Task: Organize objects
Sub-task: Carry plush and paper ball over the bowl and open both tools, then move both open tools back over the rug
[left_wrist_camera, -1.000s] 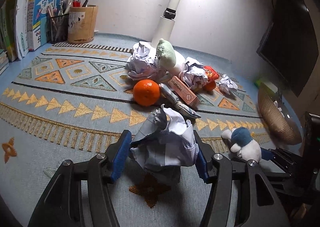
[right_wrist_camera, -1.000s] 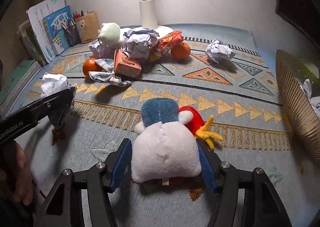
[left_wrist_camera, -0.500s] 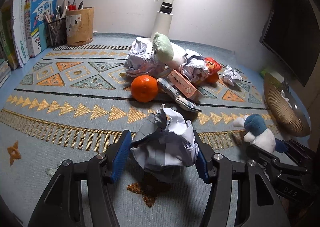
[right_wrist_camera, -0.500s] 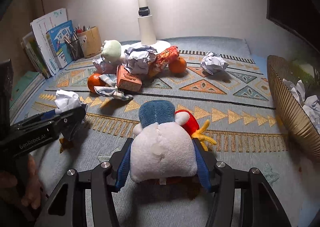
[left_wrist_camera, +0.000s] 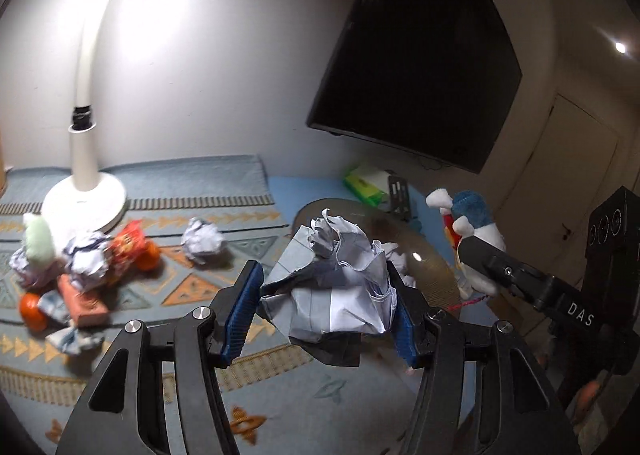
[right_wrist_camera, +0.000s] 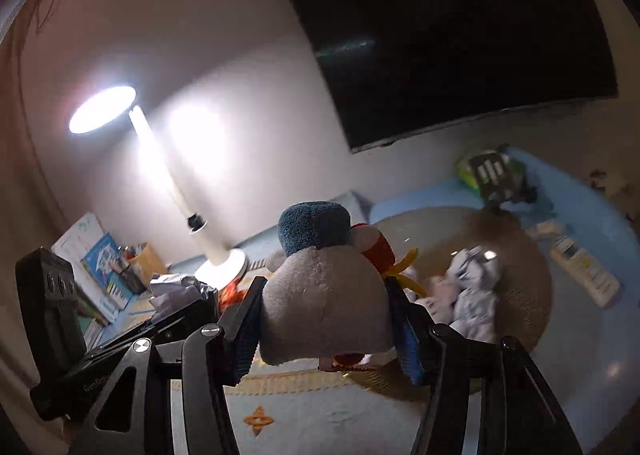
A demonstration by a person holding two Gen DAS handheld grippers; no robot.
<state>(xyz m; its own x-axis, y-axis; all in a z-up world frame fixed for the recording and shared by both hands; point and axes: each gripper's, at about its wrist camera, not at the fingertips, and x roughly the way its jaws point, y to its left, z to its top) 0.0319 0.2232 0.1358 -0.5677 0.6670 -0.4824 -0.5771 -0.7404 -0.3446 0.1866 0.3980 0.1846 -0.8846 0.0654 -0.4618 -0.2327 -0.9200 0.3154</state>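
Note:
My left gripper [left_wrist_camera: 322,315] is shut on a crumpled paper ball [left_wrist_camera: 334,287], held in the air above the mat. My right gripper [right_wrist_camera: 328,331] is shut on a white plush toy [right_wrist_camera: 326,303] with a blue cap, red body and yellow feet, also lifted. In the left wrist view the plush toy [left_wrist_camera: 474,231] and the right gripper show at the right, over the woven basket [left_wrist_camera: 434,279]. The basket [right_wrist_camera: 520,255] holds several crumpled papers [right_wrist_camera: 472,291]. The left gripper's paper ball [right_wrist_camera: 180,287] appears at the left in the right wrist view.
A pile stays on the patterned mat [left_wrist_camera: 168,295] at left: oranges [left_wrist_camera: 32,309], a pink box [left_wrist_camera: 84,301], a red packet [left_wrist_camera: 130,241], paper balls [left_wrist_camera: 202,241], a green-headed plush [left_wrist_camera: 38,241]. A white lamp [left_wrist_camera: 86,191] stands behind. A dark screen [left_wrist_camera: 420,55] hangs on the wall. Books and a pen holder [right_wrist_camera: 148,259] stand far left.
Both grippers rose off the mat and swung right towards the basket, each still holding its object. The views tilted and rolled; the pile slid to the left edge.

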